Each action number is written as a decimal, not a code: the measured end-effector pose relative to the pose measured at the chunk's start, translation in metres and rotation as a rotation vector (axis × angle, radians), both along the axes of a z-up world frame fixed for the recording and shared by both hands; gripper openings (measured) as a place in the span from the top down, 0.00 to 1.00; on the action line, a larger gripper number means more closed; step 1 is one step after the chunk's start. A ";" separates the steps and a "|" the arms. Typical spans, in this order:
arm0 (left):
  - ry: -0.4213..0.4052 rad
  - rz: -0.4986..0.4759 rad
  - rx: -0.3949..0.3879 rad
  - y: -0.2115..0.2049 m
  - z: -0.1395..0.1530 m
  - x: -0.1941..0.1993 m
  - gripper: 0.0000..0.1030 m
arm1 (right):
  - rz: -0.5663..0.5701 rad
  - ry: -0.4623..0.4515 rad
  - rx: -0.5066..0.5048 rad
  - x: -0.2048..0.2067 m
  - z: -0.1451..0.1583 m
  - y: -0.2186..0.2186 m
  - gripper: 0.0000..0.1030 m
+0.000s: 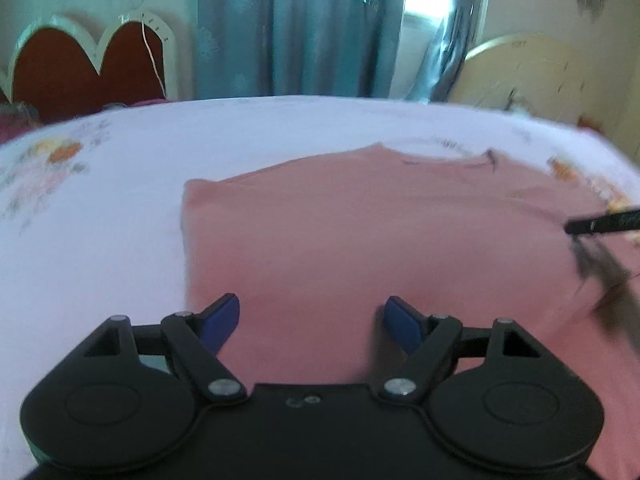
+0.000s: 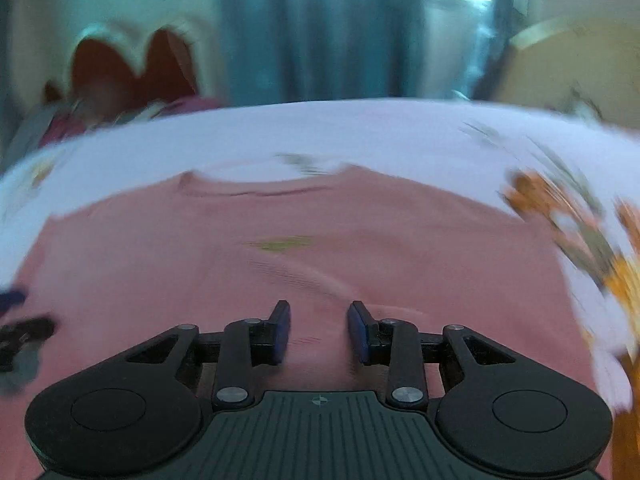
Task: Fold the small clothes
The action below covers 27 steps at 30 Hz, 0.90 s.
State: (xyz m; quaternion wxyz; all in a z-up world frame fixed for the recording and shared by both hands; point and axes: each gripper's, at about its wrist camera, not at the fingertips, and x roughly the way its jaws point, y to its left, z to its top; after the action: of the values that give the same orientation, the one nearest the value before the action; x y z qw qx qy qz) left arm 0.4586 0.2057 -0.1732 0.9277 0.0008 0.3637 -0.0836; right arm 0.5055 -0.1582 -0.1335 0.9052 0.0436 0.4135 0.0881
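Surface: bed sheet [image 1: 120, 208], white with orange floral print, covers the bed.
Room: teal curtains [image 1: 304, 28] behind the bed; a red headboard [image 1: 80, 68] with white trim at far left; a pale rounded board [image 1: 528, 72] at far right.
Garment: pink shirt [image 1: 360, 240] lies flat on the sheet, neckline toward the curtains.
Left gripper [image 1: 312, 322]: angled downward above the shirt's near left part; jaws wide apart, nothing between them.
Right gripper [image 2: 319, 330]: angled downward above the shirt's near middle; jaws partly apart; fabric contact appears absent, though blur limits certainty.
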 end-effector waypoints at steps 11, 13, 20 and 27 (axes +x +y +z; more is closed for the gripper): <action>-0.017 0.000 0.030 -0.025 0.017 -0.016 0.23 | 0.089 -0.067 0.081 -0.047 0.023 0.016 0.68; -0.015 -0.009 0.035 -0.029 0.016 -0.017 0.23 | 0.107 -0.068 0.073 -0.049 0.015 0.021 0.68; 0.037 -0.006 0.063 -0.027 0.004 -0.026 0.23 | 0.040 -0.003 0.062 -0.053 0.002 0.010 0.68; 0.047 -0.014 0.034 -0.022 -0.002 -0.032 0.21 | -0.023 0.030 0.048 -0.053 -0.010 -0.001 0.68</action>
State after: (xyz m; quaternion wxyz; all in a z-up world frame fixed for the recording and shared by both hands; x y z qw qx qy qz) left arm 0.4261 0.1839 -0.1751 0.9182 0.0169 0.3868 -0.0841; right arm 0.4523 -0.1591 -0.1437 0.8985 0.0714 0.4242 0.0871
